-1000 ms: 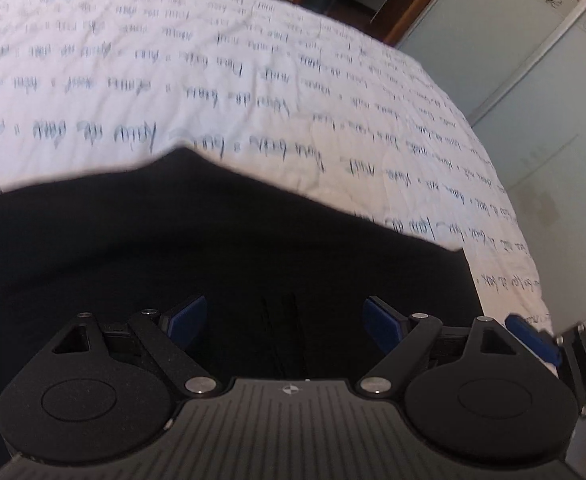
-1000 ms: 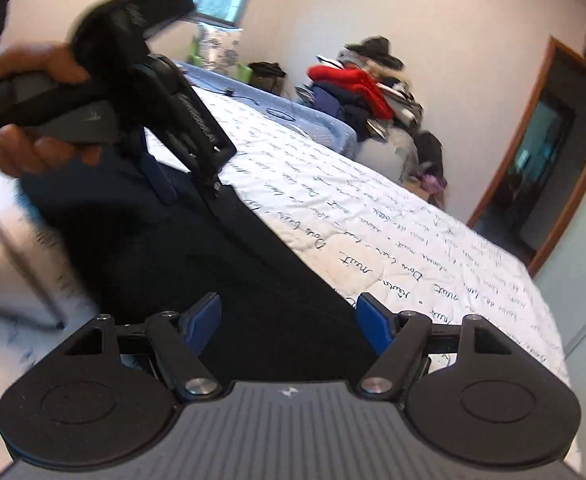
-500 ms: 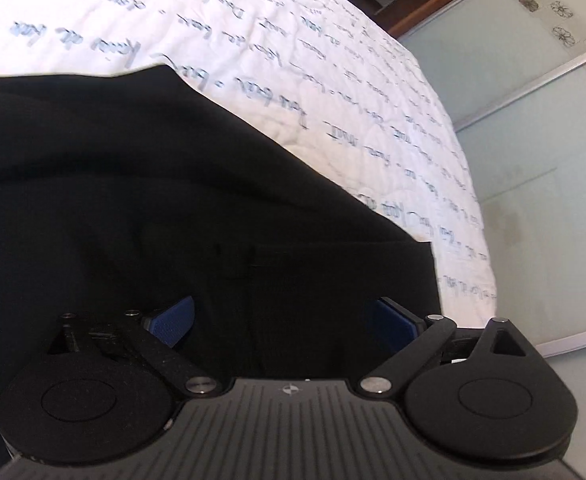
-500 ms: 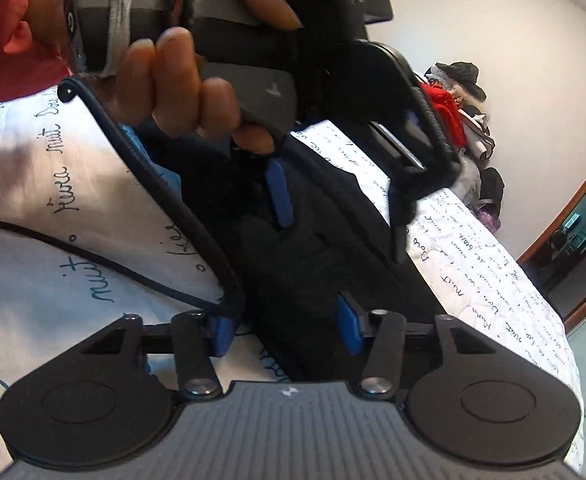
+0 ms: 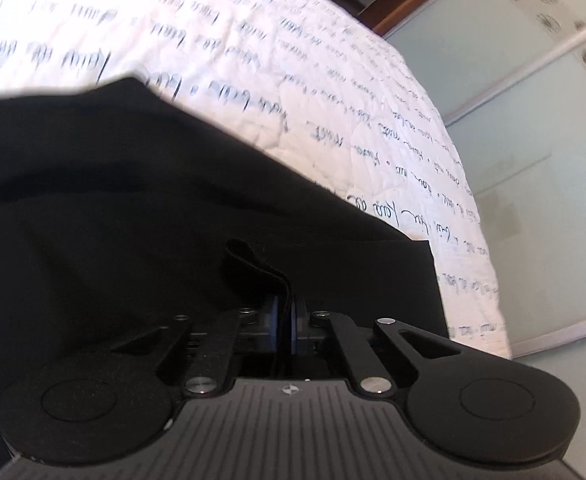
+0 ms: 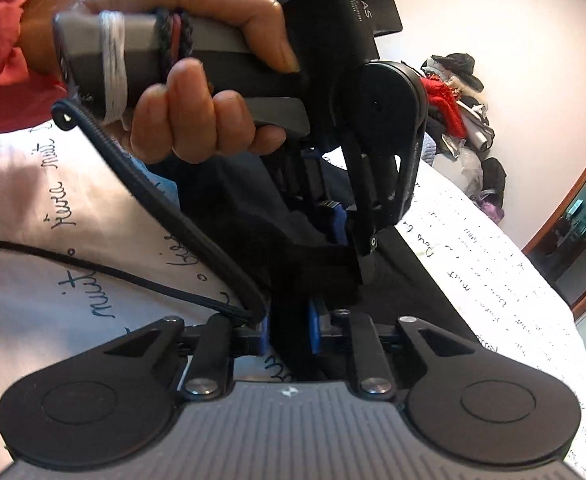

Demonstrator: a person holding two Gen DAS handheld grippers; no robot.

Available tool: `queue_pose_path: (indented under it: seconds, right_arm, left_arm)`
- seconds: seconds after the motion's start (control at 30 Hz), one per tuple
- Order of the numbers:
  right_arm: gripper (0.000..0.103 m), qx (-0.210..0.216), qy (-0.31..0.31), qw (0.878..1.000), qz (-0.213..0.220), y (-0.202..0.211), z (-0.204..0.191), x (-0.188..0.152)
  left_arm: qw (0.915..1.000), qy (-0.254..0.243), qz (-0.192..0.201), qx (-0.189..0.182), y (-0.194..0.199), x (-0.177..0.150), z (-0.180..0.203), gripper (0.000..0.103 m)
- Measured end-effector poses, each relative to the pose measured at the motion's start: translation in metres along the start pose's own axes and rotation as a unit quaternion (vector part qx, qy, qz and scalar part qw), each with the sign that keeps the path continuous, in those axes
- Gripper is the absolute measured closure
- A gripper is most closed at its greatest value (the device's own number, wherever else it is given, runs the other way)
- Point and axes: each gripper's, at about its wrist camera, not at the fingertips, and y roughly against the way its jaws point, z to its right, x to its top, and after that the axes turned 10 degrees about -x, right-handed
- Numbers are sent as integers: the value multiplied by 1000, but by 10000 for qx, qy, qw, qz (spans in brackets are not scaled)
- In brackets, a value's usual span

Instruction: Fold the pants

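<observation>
A bedroom is shown, with a bed [image 5: 253, 80] covered by a white quilt printed with lines of blue handwriting, pale sliding wardrobe doors [image 5: 533, 140] beside it, and a heap of clothes [image 6: 457, 100] against the far wall. The pants [image 5: 113, 220], dark and almost black, are spread over the near part of the bed, reaching close to its edge beside the wardrobe doors. The left tool [image 5: 287, 322] is clenched on a raised fold of the pants' fabric, a loop of cloth standing up just beyond its blue pads. The right tool [image 6: 289, 334] is seen with dark fabric of the pants between its pads while its jaws are closing; the cloth appears to be pressed already. In the right wrist view the left tool is seen from the side, gripped by a hand [image 6: 165, 68] in a red sleeve [image 6: 9, 48], with its cable [image 6: 161, 216] trailing across the quilt. The two tools are placed close together on the same stretch of the garment. The task is judged to be at an early stage: the grasp is made or nearly made, but no finished fold can be made out, and the lifting, carrying over and smoothing appear to remain.
</observation>
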Motion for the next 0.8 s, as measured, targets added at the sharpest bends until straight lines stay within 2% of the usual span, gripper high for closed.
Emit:
queue_pose_path:
  seconds: [0.07,0.17,0.27,0.33,0.37,0.4,0.47,0.53,0.57,0.6,0.67,0.73,0.8]
  right_arm:
    - [85,-42,-128,9999,57,-3,3,3]
    - [85,-42,-327,9993,197,-10,5,8]
    - [85,376,-472,9981,-152,-20,9,6]
    - [85,725,-753,9945,-78,-4,26,2]
    - [85,807,-1069,9910,-19,5,41,0]
    - [85,770,-1451,9864,21,11,59,-3]
    - [85,376,-2190,9750,-91,10,94,-15]
    - [84,-196,-2674,9623,-459,-5,121,-31]
    - [84,-318,-2845,9551,-769,-17,130,-40]
    - [84,-341,-2889,9513,-1022,-27,134,-48]
    - [84,-358,-2669,9546,-1272,-35,130,-55]
    - [84,-360,-2776,9536,-1110,-25,127,-53]
    - [84,-255,-3119,9451,-938,-20,126,-55]
  left_arm:
    - [9984,-453,235,245,1,-1,11,100]
    - [9899,-1124,578,649,4,1,27,100]
    - [9868,-1241,433,945,-4,2,25,99]
    - [9846,-1257,253,1184,-4,-2,20,78]
    - [9838,-1224,199,1295,-1,-4,16,74]
    - [9840,-1133,212,1361,3,-5,14,73]
    - [9829,-1006,336,1506,10,-5,11,69]
    - [9825,-1117,475,1412,9,-5,18,55]
    - [9832,-1193,456,1306,6,-7,24,45]
    - [9824,-1280,359,1314,3,-9,27,41]
    - [9729,-1697,59,1571,-12,-16,35,41]
    - [9620,-1988,20,1870,-21,-25,37,40]
    - [9609,-1989,87,1924,-19,-29,39,41]
